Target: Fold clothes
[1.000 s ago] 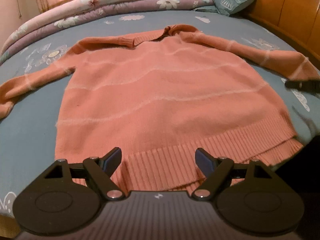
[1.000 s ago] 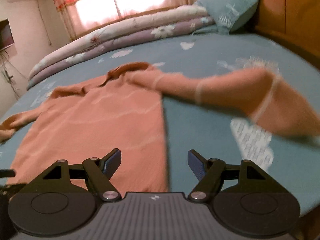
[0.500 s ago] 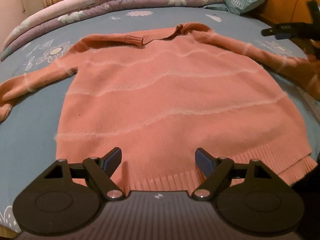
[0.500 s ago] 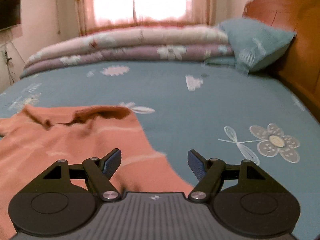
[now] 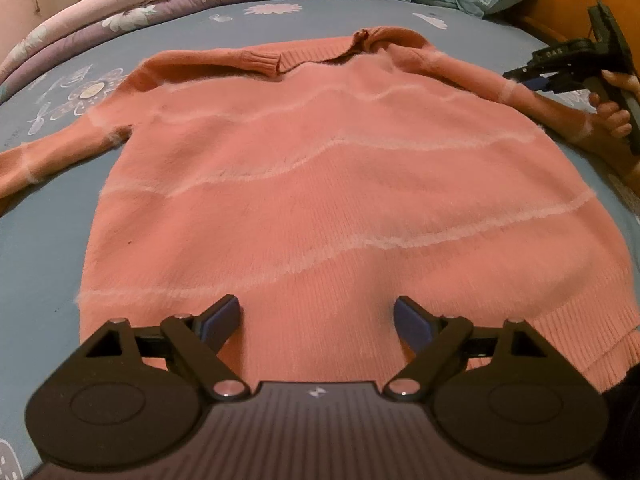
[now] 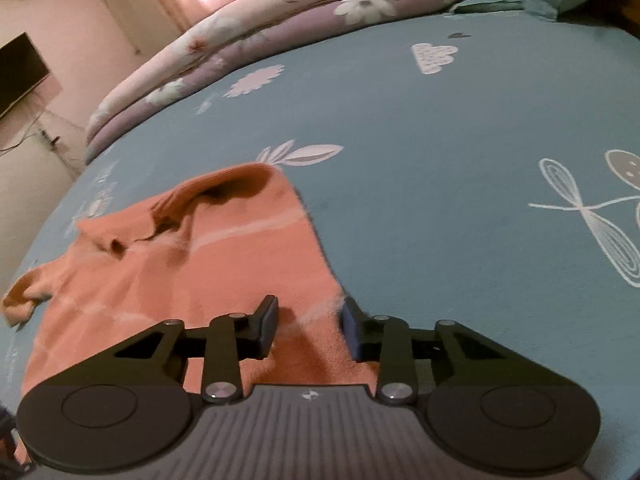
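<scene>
R tongs point(image 6: 308, 330): jaws closing, partway in, sleeve point(image 6: 316, 312) cloth between the pads; pads look near the knit but can't tell if they pinch yet. Seen from the L view, R tongs sit at the far right over that sleeve, a hand point(image 5: 612, 108) round the handle.

L tongs point(image 5: 316, 322): wide apart, opening a touch more, nothing held. They hang just above the sweater point(image 5: 320, 184) near its hem, mid-width.

Sweater lies flat on the bed point(image 6: 440, 160), face up, collar point(image 5: 360, 46) far from L tongs, hem near. Long axis runs straight away from L tongs. Sleeves splay out both sides; L sleeve point(image 5: 48, 156) trails off to the left edge.

Key relation: R sleeve lies out to the right of the body, R tongs on it, L tongs well apart. Prob. next: R carries sleeve inward across the chest, toward centre. L is nearer the hem and L sleeve.

Risk: fuzzy knit may slip from a shallow pinch.
</scene>
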`<state>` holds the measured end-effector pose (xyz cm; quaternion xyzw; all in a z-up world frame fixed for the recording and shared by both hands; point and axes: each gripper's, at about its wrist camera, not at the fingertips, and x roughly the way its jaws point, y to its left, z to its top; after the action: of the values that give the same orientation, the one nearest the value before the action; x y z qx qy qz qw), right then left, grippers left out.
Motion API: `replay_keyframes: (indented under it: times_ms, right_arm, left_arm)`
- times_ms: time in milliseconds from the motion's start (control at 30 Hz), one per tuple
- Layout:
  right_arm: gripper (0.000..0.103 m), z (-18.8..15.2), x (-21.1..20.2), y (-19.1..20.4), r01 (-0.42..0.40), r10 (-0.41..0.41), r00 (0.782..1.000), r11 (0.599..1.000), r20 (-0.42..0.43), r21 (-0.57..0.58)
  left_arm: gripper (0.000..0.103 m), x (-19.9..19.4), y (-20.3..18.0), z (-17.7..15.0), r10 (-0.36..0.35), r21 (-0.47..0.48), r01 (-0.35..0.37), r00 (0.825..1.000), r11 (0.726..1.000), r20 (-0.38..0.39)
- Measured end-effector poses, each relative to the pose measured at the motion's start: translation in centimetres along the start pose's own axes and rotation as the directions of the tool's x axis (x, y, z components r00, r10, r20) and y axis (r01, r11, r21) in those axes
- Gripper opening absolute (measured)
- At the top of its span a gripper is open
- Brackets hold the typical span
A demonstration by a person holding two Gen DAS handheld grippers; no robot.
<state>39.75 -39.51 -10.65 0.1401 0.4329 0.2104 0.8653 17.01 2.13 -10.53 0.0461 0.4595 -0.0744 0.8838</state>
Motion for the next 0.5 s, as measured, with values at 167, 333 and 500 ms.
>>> replay_keyframes:
  times_ms: [167, 333, 500]
  right_arm:
    - [0.022, 0.0, -1.1, -0.2, -0.064, 0.064, 0.998, 0.998, 0.014, 0.011]
    - [0.013, 0.4, -0.6, 3.5, 0.181, -0.180, 0.983, 0.964, 0.027, -0.195]
    - [0.012, 1.3, -0.4, 7.8, 0.413, -0.376, 0.911, 0.832, 0.169, -0.371]
  left_arm:
    - [0.086, 0.1, 0.0, 0.0, -0.003, 0.001, 0.003, 1.000, 1.000, 0.005]
    - [0.086, 0.2, 0.0, 0.1, -0.003, 0.001, 0.003, 1.000, 1.000, 0.002]
    - [0.086, 0.2, -0.1, 0.2, 0.000, 0.004, 0.000, 1.000, 1.000, 0.003]
